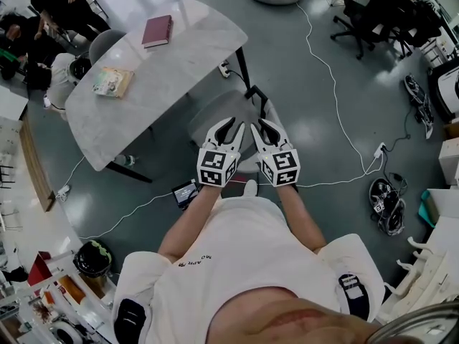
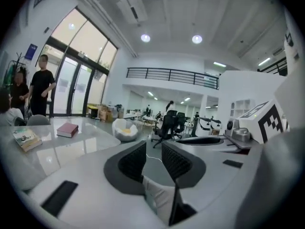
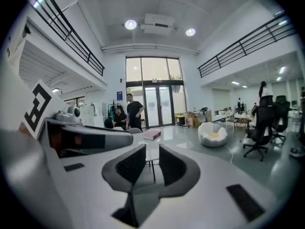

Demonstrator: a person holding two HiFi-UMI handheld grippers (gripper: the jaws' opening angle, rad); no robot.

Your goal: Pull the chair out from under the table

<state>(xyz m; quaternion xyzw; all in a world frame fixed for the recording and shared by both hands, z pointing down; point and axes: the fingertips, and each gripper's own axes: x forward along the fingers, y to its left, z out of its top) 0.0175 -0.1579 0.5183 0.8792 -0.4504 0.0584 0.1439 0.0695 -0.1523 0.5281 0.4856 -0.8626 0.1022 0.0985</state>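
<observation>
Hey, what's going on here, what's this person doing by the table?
A person stands at the table with a gripper in each hand. The left hand-held gripper and the right hand-held gripper hang side by side above the grey chair at the table's edge. Both have jaws apart with nothing between them, so neither grips the chair.

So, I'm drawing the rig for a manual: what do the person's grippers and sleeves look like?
Both the left gripper and right gripper are white shells with dark grey, ribbed pads inside two curved jaws. Each carries a cube of black-and-white square markers at the back. No cables show. The person wears a white short-sleeved T-shirt.
</observation>
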